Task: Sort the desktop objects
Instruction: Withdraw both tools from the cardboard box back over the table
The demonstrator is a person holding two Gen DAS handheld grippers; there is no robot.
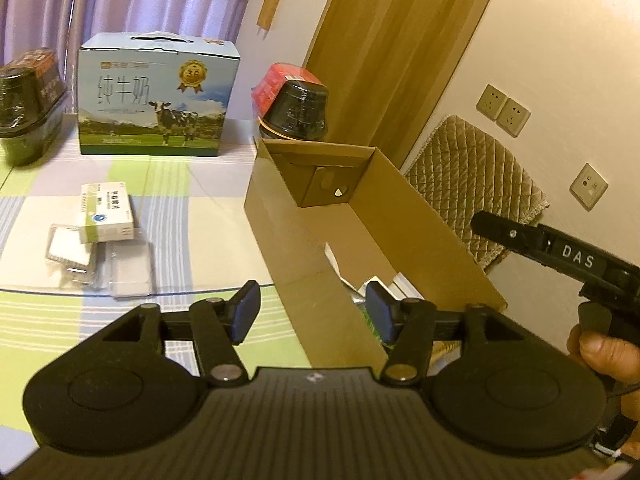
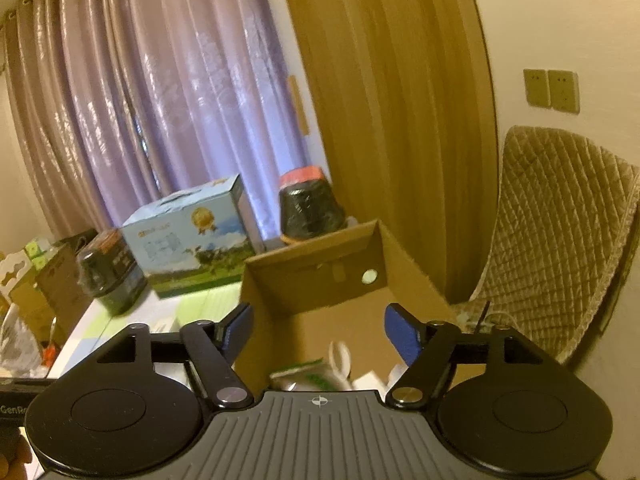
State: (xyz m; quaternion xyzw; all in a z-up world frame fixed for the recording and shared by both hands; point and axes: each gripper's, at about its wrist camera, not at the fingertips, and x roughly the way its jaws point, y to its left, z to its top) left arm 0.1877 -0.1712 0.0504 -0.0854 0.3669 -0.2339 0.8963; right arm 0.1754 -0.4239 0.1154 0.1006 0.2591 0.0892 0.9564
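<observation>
- Left hand-held gripper (image 1: 312, 312): jaws wide apart, nothing between the pads; it hangs over the near-left wall of the cardboard box (image 1: 276, 216).
- Right hand-held gripper (image 2: 320, 330): also spread wide and empty, looking down into the cardboard box (image 2: 312, 280). From the left wrist view its body sits off the box's right side with a hand (image 1: 604, 356) on the grip.
- Box already holds a few items at the near end (white and green packaging, details too blurred to tell).
- Left to sort: white-green medicine box (image 1: 106, 212) lying on top of clear plastic blister trays (image 1: 100, 264), on the tabletop (image 1: 192, 220) left of the box and well apart from it.
- Read on step: between picks, both hands free. Next move probably: left gripper swings left, comes down on the medicine box, closes across its short sides.
- Room: tabletop between trays and box is bare. Watch the box's left wall on the carry. The milk carton (image 1: 156, 100) and the black jars (image 1: 294, 106) sit at the back, out of the path.
</observation>
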